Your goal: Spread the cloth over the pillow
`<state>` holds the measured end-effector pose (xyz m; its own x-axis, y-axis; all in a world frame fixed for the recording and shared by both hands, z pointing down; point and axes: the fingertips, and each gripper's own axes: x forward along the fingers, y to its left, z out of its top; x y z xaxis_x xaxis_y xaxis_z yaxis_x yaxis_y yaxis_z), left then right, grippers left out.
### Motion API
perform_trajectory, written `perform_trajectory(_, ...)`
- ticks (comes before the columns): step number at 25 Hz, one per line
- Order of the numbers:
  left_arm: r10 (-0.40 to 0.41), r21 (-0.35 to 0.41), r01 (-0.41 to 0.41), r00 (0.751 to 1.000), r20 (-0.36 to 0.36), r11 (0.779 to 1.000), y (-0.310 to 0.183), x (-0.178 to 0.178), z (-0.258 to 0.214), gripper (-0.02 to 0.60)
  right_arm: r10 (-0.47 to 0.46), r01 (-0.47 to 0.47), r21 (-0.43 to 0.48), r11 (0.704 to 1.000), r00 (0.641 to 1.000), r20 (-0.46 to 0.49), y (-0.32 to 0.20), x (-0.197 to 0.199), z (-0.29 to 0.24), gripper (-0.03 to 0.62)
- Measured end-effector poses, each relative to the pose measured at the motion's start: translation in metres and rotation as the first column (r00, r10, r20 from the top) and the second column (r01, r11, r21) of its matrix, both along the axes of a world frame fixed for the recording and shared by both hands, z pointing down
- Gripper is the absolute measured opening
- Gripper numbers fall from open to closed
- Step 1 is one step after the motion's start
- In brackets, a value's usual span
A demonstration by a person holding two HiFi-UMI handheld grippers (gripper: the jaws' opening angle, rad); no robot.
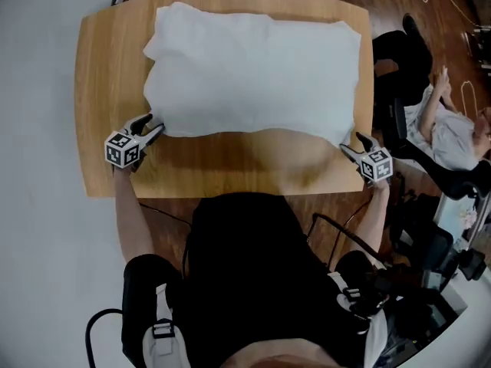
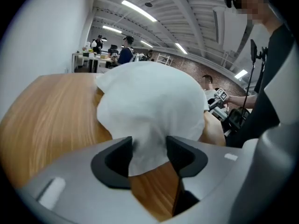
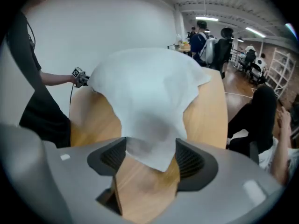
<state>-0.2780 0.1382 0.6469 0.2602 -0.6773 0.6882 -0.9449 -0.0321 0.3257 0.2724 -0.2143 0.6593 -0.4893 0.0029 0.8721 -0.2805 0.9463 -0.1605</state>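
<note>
At the lower middle of the head view the person in black (image 1: pixel 253 267) leans over the wooden table (image 1: pixel 107 67). The left gripper (image 1: pixel 156 128) and right gripper (image 1: pixel 349 147) sit at its near edge. Both have their jaws spread wide, each with a loose near corner of the white cloth (image 1: pixel 253 71) lying between them unpinched. Farther up, the cloth lies spread across the upper centre of the frame over a plump mound, hiding the pillow completely.

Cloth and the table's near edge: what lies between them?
Only bare wood of the table, seen in the head view. The left claw and right claw sit at the near corners of the cloth, both open.
</note>
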Motion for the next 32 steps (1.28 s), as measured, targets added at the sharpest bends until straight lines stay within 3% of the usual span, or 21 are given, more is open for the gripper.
perform_trajectory(1,0.018,-0.006,-0.018,1.000,0.009,1.000,0.003,0.001,0.002,0.204,-0.014,0.014,-0.006,1.000,0.999,-0.038,0.004,-0.008,0.007,0.313)
perform_trajectory(2,0.039,-0.009,-0.039,0.999,0.027,0.999,0.006,0.003,-0.001,0.143,-0.015,0.015,-0.001,1.000,0.996,-0.086,0.003,-0.009,0.008,0.138)
perform_trajectory(3,0.059,-0.003,-0.059,0.997,0.050,0.998,0.009,0.005,-0.008,0.071,-0.012,0.014,0.014,1.000,0.991,-0.137,-0.001,-0.005,0.002,0.003)
perform_trajectory(4,0.070,0.016,-0.071,0.995,0.069,0.997,0.012,0.006,-0.020,0.030,-0.010,0.017,0.038,0.999,0.984,-0.177,-0.006,0.001,-0.013,0.002)
perform_trajectory(6,0.061,0.096,-0.070,0.994,0.092,0.993,0.023,0.004,-0.062,0.009,0.005,0.019,0.120,0.993,0.981,-0.196,-0.016,0.007,-0.070,0.002)
perform_trajectory(8,0.055,0.168,-0.074,0.992,0.115,0.983,0.033,0.004,-0.111,0.009,0.059,-0.032,0.229,0.973,0.992,-0.114,-0.024,0.002,-0.149,0.002)
perform_trajectory(10,0.087,0.156,-0.108,0.987,0.132,0.982,0.042,0.009,-0.130,0.009,0.122,-0.116,0.285,0.952,0.993,-0.005,-0.023,-0.001,-0.201,0.002)
perform_trajectory(12,0.127,0.050,-0.134,0.984,0.127,0.990,0.059,0.013,-0.098,0.009,0.152,-0.159,0.257,0.953,0.987,0.045,-0.013,-0.004,-0.185,0.002)
perform_trajectory(14,0.109,-0.054,-0.104,0.989,0.099,0.993,0.071,0.017,-0.035,0.012,0.147,-0.152,0.187,0.971,0.988,0.040,0.002,-0.009,-0.127,0.020)
perform_trajectory(15,0.081,-0.082,-0.075,0.993,0.081,0.994,0.070,0.023,-0.006,0.014,0.132,-0.134,0.152,0.979,0.991,0.022,0.010,-0.010,-0.094,0.103)
perform_trajectory(16,0.055,-0.095,-0.049,0.996,0.066,0.994,0.065,0.030,0.016,0.015,0.109,-0.108,0.127,0.986,0.994,-0.005,0.017,-0.010,-0.064,0.226)
perform_trajectory(17,0.039,-0.101,-0.032,0.997,0.060,0.994,0.058,0.037,0.028,0.015,0.081,-0.076,0.115,0.990,0.996,-0.039,0.022,-0.009,-0.040,0.296)
perform_trajectory(19,0.035,-0.108,-0.027,0.997,0.073,0.994,0.047,0.045,0.034,0.015,0.039,-0.022,0.145,0.989,0.993,-0.111,0.022,-0.008,-0.011,0.334)
perform_trajectory(22,0.031,-0.112,-0.022,0.996,0.081,0.993,0.045,0.047,0.035,0.015,0.020,0.011,0.183,0.983,0.986,-0.168,0.004,-0.016,0.020,0.333)
perform_trajectory(23,0.028,-0.113,-0.019,0.997,0.078,0.993,0.046,0.049,0.036,0.015,0.009,0.023,0.171,0.985,0.984,-0.181,0.001,-0.019,0.028,0.290)
perform_trajectory(24,0.029,-0.117,-0.019,0.997,0.077,0.993,0.047,0.052,0.037,0.015,-0.006,0.035,0.151,0.988,0.982,-0.188,0.002,-0.019,0.031,0.129)
perform_trajectory(25,0.035,-0.122,-0.025,0.996,0.081,0.992,0.048,0.055,0.035,0.015,-0.022,0.047,0.129,0.990,0.981,-0.191,0.005,-0.017,0.027,0.012)
perform_trajectory(27,0.055,-0.127,-0.042,0.993,0.103,0.991,0.050,0.058,0.021,0.015,-0.040,0.065,0.128,0.990,0.981,-0.189,0.011,-0.010,-0.010,0.009)
perform_trajectory(30,0.094,-0.123,-0.078,0.987,0.129,0.989,0.048,0.056,-0.005,0.015,-0.011,0.051,0.228,0.972,0.985,-0.172,0.014,-0.005,-0.109,0.009)
perform_trajectory(32,0.105,-0.146,-0.086,0.986,0.127,0.986,0.051,0.058,-0.006,0.015,0.017,0.035,0.245,0.969,0.979,-0.204,0.025,0.003,-0.127,0.011)
